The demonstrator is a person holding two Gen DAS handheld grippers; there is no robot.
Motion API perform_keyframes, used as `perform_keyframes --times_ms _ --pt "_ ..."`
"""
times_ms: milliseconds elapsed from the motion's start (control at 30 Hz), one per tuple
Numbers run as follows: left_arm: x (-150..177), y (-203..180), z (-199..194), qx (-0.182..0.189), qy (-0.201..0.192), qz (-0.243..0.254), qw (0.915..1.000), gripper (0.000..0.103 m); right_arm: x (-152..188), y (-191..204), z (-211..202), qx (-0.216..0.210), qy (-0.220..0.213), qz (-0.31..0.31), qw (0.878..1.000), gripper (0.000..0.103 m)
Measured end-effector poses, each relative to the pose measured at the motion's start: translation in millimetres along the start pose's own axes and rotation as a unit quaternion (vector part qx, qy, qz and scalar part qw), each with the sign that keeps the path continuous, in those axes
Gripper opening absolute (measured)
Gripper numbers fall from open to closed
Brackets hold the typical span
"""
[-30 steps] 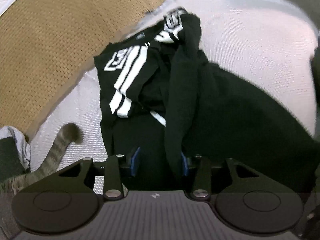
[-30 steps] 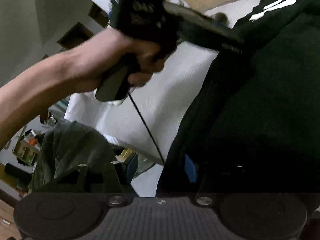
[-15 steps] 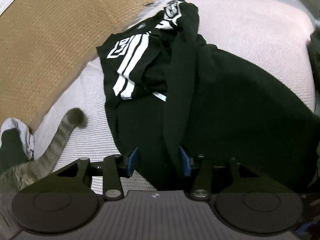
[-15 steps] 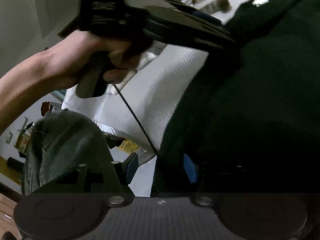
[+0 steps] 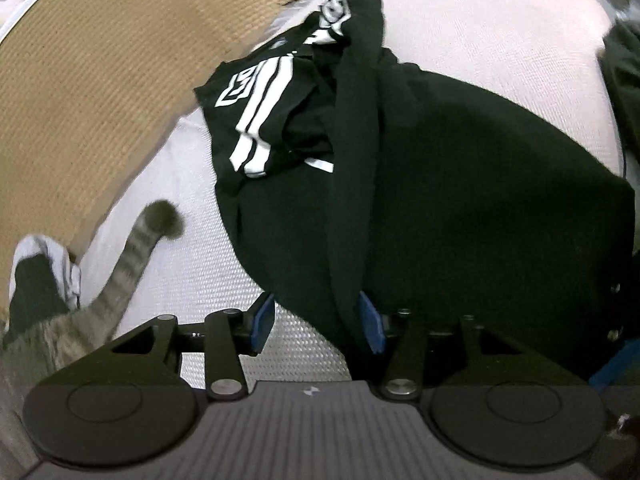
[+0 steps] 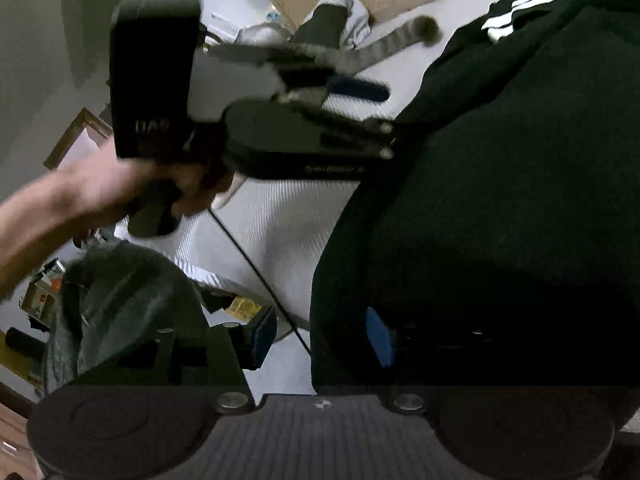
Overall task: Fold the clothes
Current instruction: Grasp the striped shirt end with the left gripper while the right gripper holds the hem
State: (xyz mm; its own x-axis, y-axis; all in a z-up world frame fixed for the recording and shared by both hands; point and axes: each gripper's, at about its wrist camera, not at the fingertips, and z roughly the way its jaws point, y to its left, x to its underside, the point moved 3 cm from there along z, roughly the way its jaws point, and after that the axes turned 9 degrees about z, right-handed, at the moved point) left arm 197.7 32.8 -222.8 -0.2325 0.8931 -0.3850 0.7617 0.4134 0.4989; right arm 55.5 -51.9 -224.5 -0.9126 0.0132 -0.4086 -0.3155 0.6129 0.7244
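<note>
White bed cover (image 5: 460, 24) carries the black striped jersey (image 5: 440, 184), flatter than before; left claw (image 5: 316, 322) and right claw (image 6: 320, 336) both stay spread around its hem.

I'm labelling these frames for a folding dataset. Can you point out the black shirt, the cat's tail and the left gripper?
black shirt (image 5: 460, 184): left wrist view, on the plain black body.
cat's tail (image 5: 132, 252): left wrist view, on the striped middle.
left gripper (image 5: 316, 322): left wrist view, midway between the blue fingertips.
</note>
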Motion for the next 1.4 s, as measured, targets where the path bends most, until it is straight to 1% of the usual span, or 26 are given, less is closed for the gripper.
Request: perform_keyframes --times_ms 133,233,333,400,533,633,700,733,800,833,900,1133,1400 --pt "5.5 -4.5 2.9 -0.009 0.004 0.012 0.9999 0.052 -18.8 -7.9 -23.9 -0.01 -0.025 0.002 1.0 0.055" --pt "5.4 -2.8 6.5 -0.008 0.007 -0.013 0.9999 0.053 -23.4 -7.2 -37.8 -0.009 -0.057 -0.009 0.998 0.055" --pt "2.2 -2.2 3.5 -0.009 0.001 -0.032 0.9994 0.052 -35.7 -1.7 -48.1 0.003 -0.093 -0.024 0.995 0.055" --pt "-3.5 -4.0 -0.8 -0.007 -0.012 -0.026 0.9996 0.052 -43.8 -2.5 -52.5 0.021 -0.119 -0.032 0.992 0.055" --pt "-17.6 -6.6 -2.2 0.0 -0.031 -0.01 0.9995 0.052 -62.8 -30.1 -69.9 0.044 -0.171 0.008 0.984 0.055" --pt "-27.0 -4.7 5.5 -0.001 -0.035 -0.011 0.9993 0.052 -71.8 -49.4 -82.4 0.054 -0.201 0.04 0.977 0.055" --pt "-34.2 -2.6 11.6 -0.001 -0.04 -0.016 0.9991 0.051 -76.2 -57.1 -90.0 0.068 -0.221 0.047 0.972 0.055" --pt "-38.5 -0.9 14.7 0.004 -0.043 -0.02 0.9989 0.048 -79.1 -59.9 -93.8 0.075 -0.228 0.042 0.97 0.055" --pt "-47.0 2.3 21.2 0.014 -0.047 -0.029 0.9984 0.036 -84.9 -65.2 -99.7 0.093 -0.243 0.028 0.965 0.055" --pt "-51.5 3.4 25.5 0.024 -0.047 -0.033 0.998 0.027 -87.9 -67.7 -101.8 0.103 -0.249 0.018 0.963 0.055" --pt "-60.4 5.5 33.9 0.042 -0.048 -0.039 0.9972 0.026 -92.4 -75.6 -102.3 0.118 -0.254 0.005 0.96 0.055" --pt "-94.5 11.0 58.2 0.048 -0.057 -0.025 0.9969 0.027 -95.8 -108.0 -98.6 0.121 -0.258 0.014 0.959 0.055" --pt "-134.9 18.7 81.1 0.052 -0.073 -0.01 0.996 0.028 -89.2 -107.7 -79.2 0.128 -0.239 -0.021 0.962 0.055"
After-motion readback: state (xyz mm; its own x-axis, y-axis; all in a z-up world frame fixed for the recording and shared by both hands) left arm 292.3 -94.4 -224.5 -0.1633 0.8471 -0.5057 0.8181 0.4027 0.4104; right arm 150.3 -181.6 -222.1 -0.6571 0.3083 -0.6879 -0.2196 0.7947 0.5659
